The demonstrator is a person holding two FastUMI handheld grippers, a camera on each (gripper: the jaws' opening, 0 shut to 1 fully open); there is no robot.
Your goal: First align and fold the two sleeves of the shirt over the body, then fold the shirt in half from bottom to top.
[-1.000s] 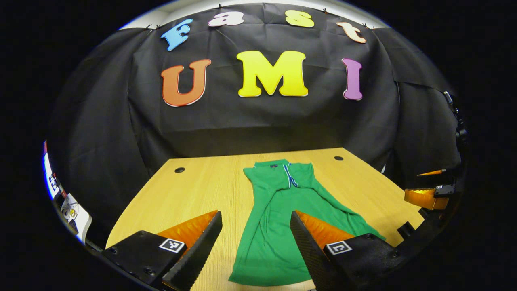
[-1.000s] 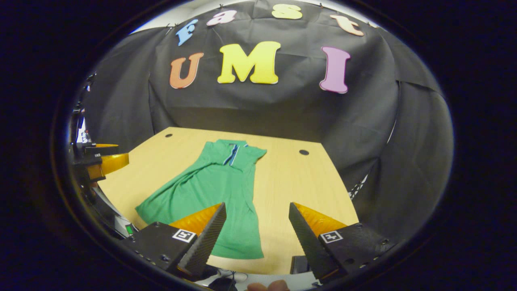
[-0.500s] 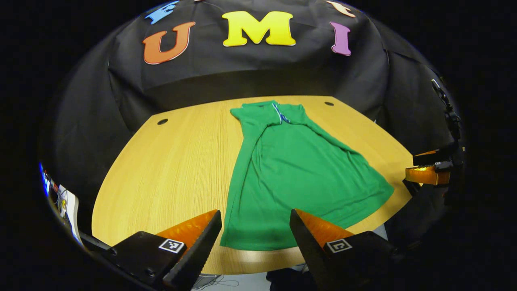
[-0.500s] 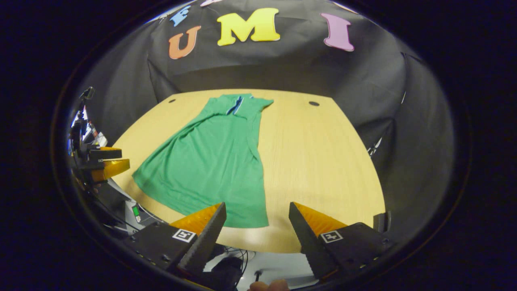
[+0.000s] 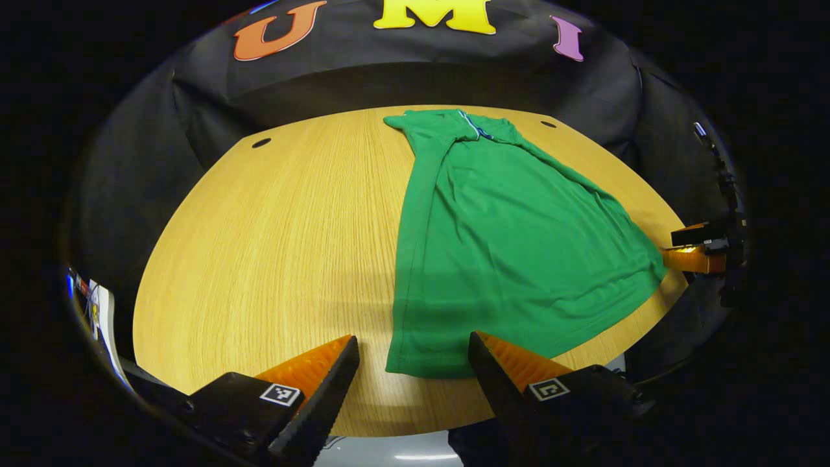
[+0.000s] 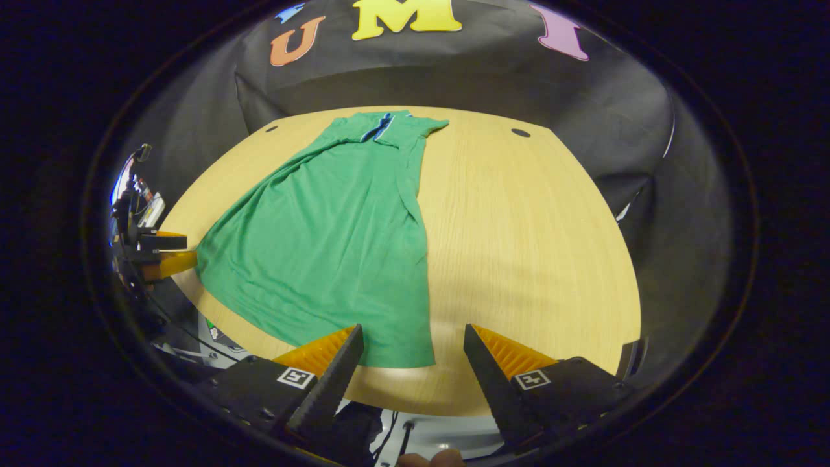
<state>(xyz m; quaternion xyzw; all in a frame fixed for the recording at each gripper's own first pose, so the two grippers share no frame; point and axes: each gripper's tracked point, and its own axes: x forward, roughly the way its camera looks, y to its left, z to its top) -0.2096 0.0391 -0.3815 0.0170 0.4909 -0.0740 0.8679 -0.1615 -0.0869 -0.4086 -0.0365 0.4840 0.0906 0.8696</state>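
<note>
My 2 grippers hover apart-fingered over the near hem of the green polo shirt (image 5: 512, 240).

My left gripper (image 5: 414, 370) stands wide with nothing between its fingers, above the shirt's near left hem corner. The shirt lies flat on the wooden table (image 5: 272, 246), collar toward the far edge, both sleeves folded over the body. My right gripper (image 6: 412, 357) is likewise wide and holds nothing, above the shirt's (image 6: 337, 240) near right hem corner at the table's (image 6: 532, 240) near edge.
</note>
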